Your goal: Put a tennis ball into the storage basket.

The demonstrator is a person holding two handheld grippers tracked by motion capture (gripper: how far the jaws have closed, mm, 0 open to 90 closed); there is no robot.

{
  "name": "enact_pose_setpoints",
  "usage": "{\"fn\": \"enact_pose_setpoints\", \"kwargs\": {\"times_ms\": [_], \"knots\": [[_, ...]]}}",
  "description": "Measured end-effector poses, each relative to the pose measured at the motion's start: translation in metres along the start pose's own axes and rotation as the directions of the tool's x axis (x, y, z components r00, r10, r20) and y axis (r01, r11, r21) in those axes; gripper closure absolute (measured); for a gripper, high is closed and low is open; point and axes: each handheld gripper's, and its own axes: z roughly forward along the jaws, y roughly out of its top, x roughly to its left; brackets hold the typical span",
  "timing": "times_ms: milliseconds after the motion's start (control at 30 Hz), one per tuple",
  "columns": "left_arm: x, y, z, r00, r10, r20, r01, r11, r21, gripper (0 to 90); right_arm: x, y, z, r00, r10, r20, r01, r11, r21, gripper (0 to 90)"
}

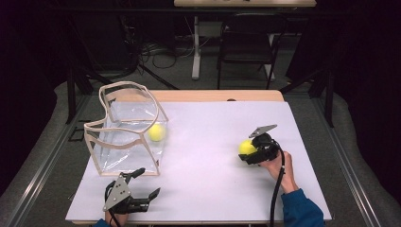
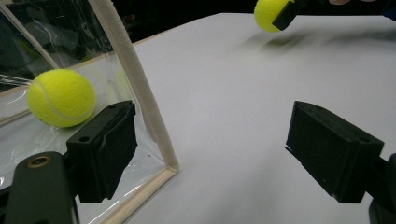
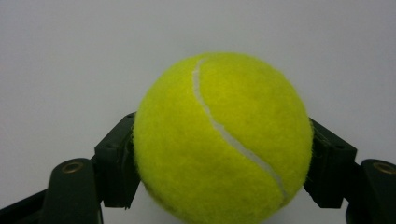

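A yellow tennis ball (image 3: 223, 140) sits squeezed between the black jaws of my right gripper (image 1: 249, 152), which is shut on it at the right of the white table; this same ball (image 1: 246, 147) shows in the high view and far off as the held ball (image 2: 269, 14) in the left gripper view. A second tennis ball (image 1: 157, 132) lies inside a clear plastic bag (image 1: 124, 127) with a cream trim, at the left. My left gripper (image 1: 147, 183) rests open near the front edge, just in front of the bag's corner (image 2: 170, 165), with the bagged ball (image 2: 61, 98) beyond its left jaw.
The white table (image 1: 208, 189) has bare room in its middle and front. Beyond its far wooden edge stand a black chair (image 1: 246, 45) and a table leg (image 1: 196, 47), with cables on the dark floor.
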Motion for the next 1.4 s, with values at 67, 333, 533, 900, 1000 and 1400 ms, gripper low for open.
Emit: {"fn": "enact_pose_setpoints", "kwargs": {"times_ms": [67, 333, 533, 900, 1000, 1400], "knots": [[0.0, 0.0, 0.0, 1.0, 0.0, -0.001, 0.0, 1.0, 0.001, 15.9, 0.001, 0.001, 0.0, 1.0, -0.005, -0.001, 0.005, 1.0, 0.001, 25.7], [0.0, 0.0, 0.0, 1.0, -0.005, -0.001, 0.005, 1.0, 0.002, 15.9, 0.007, 0.006, -0.002, 0.9997, -0.023, -0.004, 0.023, 1.0, -0.004, 25.7], [0.0, 0.0, 0.0, 1.0, -0.006, 0.0, 0.006, 1.0, 0.004, 15.9, 0.012, 0.01, -0.003, 0.9994, -0.034, -0.006, 0.034, 0.999, -0.004, 25.8], [0.0, -0.001, 0.001, 1.0, -0.006, 0.001, 0.006, 1.0, 0.005, 15.9, 0.018, 0.016, -0.003, 0.9986, -0.052, -0.011, 0.052, 0.999, -0.011, 25.8], [0.0, -0.001, 0.001, 1.0, -0.006, 0.001, 0.006, 1.0, 0.006, 15.9, 0.019, 0.017, -0.003, 0.9984, -0.055, -0.01, 0.055, 0.998, -0.012, 25.8], [0.0, -0.001, 0.0, 1.0, -0.006, 0.0, 0.006, 1.0, 0.005, 15.9, 0.028, 0.027, 0.001, 0.9964, -0.081, -0.026, 0.08, 0.997, -0.018, 25.8]]}}
